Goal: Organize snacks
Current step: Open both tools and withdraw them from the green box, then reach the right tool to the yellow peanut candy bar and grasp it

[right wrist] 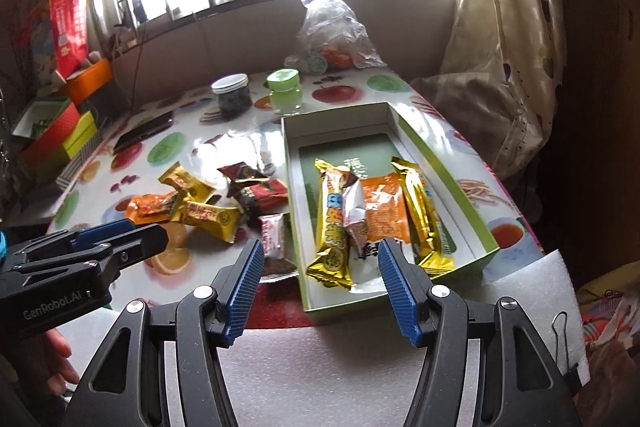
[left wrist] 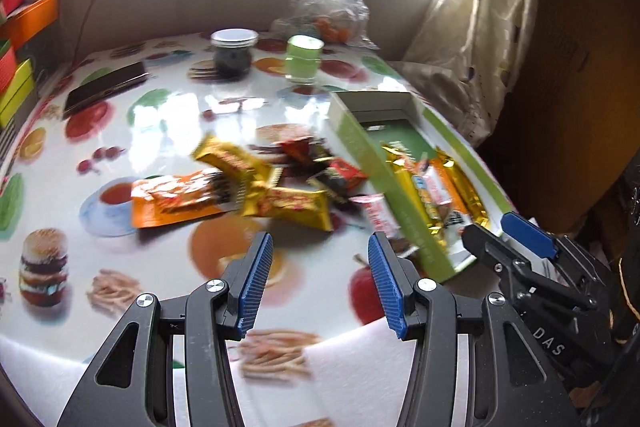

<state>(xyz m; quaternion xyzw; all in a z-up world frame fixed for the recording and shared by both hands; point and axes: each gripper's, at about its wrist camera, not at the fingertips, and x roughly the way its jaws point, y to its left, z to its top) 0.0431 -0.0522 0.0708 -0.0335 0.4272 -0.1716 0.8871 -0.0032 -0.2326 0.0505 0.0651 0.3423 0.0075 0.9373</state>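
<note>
Both tongs, left (left wrist: 320, 283) and right (right wrist: 320, 291), apart and empty: between picks, loose snacks (left wrist: 256, 187) heaped ahead of left, green box (right wrist: 472, 219) ahead of right; probably next: clamping one wrapper.

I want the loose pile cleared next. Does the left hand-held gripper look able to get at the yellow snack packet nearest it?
Probably yes. The left hand-held gripper is open and empty, and the yellow snack packet lies on top at the pile's near edge, with only bare tablecloth between them.

Printed table (right wrist: 192, 151): snacks (right wrist: 200, 203), box (right wrist: 472, 227), perhaps jars (right wrist: 232, 95).
</note>
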